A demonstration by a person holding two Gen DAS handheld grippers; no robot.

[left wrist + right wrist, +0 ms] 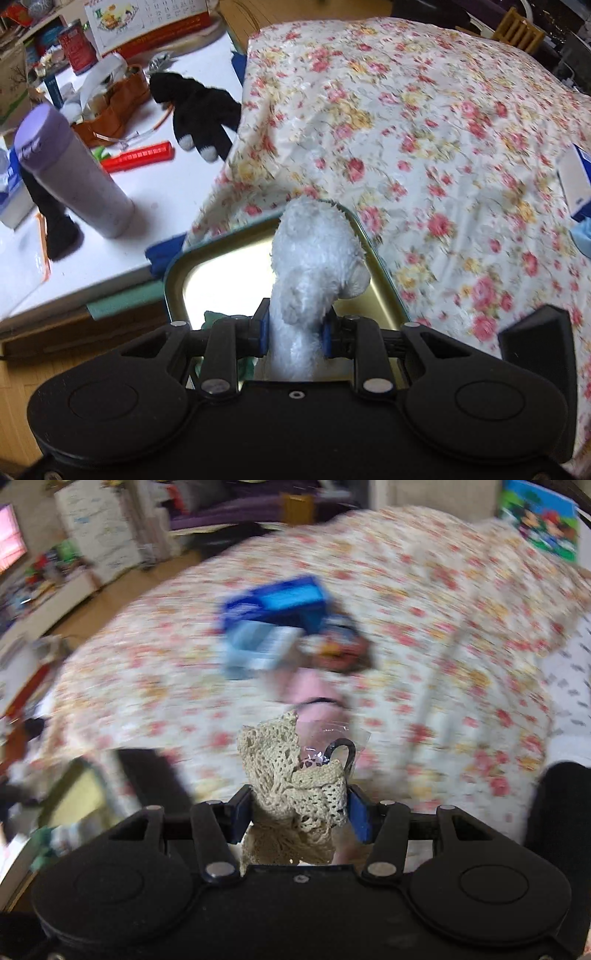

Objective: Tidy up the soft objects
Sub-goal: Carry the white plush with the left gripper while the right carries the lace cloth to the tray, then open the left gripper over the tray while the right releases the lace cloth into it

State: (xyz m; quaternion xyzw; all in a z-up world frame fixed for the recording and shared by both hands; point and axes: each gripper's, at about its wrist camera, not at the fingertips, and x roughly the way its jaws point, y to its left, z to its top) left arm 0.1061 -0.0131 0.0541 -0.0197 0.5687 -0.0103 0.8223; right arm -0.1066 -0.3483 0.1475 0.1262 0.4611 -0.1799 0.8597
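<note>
Left tool [295, 332]: pinched tight on a white plush toy [317, 258], the blue pads squeezing its narrow lower part, so the gap is pretty small.
White plush toy: fluffy, sticking up from the pads at bottom center of the left view, right over a shiny metal tin [380, 273] with a dark green rim.
Right tool [299, 812]: closed about halfway on a bunched-up cream crochet cloth [291, 775], with some clear plastic wrap and a dark hook-shaped bit poking out beside it.
Crochet cloth: lacy, crumpled, bottom center of the right view, which is super blurry.
Bed: floral sheet [424, 129] fills most of both views; a blue box [273, 624] lies on it, upper center of the right view.
Bench [177, 184]: white, upper left of the left view, holding a black plush toy [199, 110], a purple bottle [74, 173] and a red bar-shaped thing [140, 158].
</note>
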